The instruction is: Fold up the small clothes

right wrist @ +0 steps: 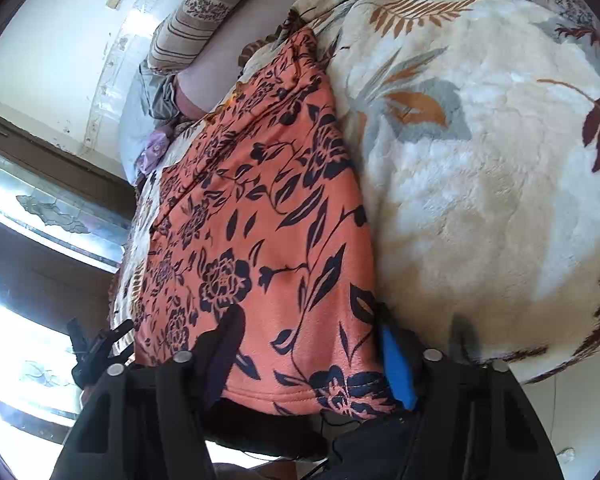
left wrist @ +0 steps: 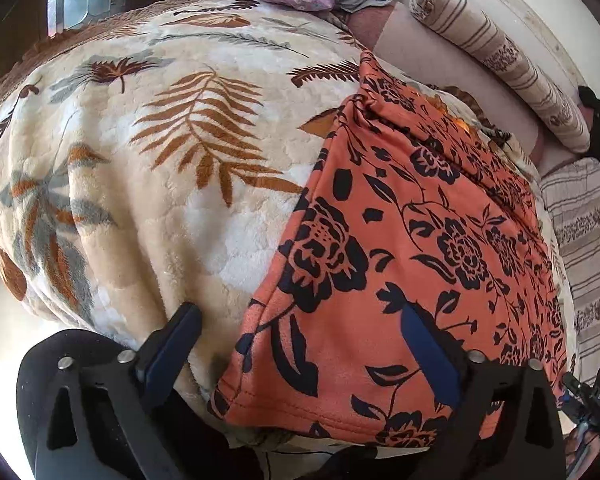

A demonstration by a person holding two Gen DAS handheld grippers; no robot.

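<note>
The job now looks like grabbing the near hem of the orange flowered cloth (left wrist: 412, 240), one corner for each gripper, so it can be folded away toward the far end. To do it well, each gripper should bite only the orange cloth and not the fluffy leaf blanket (left wrist: 140, 160) under it. Both should pinch close to the corners, lift together, and keep the hem straight so the fold comes out even. I think the soft cloth will sag in the middle if one side goes up first.

In the left wrist view, the cloth fills the lower right of the frame. Its near left corner sits low in the middle, between the two fingers of the left gripper (left wrist: 312, 344). The left finger rests over the blanket and the right finger lies over the cloth. The jaws stand wide apart and are not pinching anything yet.

In the right wrist view, the cloth runs from the bottom middle up to the upper middle. The right gripper (right wrist: 308, 344) straddles its near right corner. The jaws are partly closed around the hem, but I cannot tell if the pads squeeze it yet.

A striped pillow (left wrist: 500, 56) lies at the upper right, well away from the grippers.
</note>
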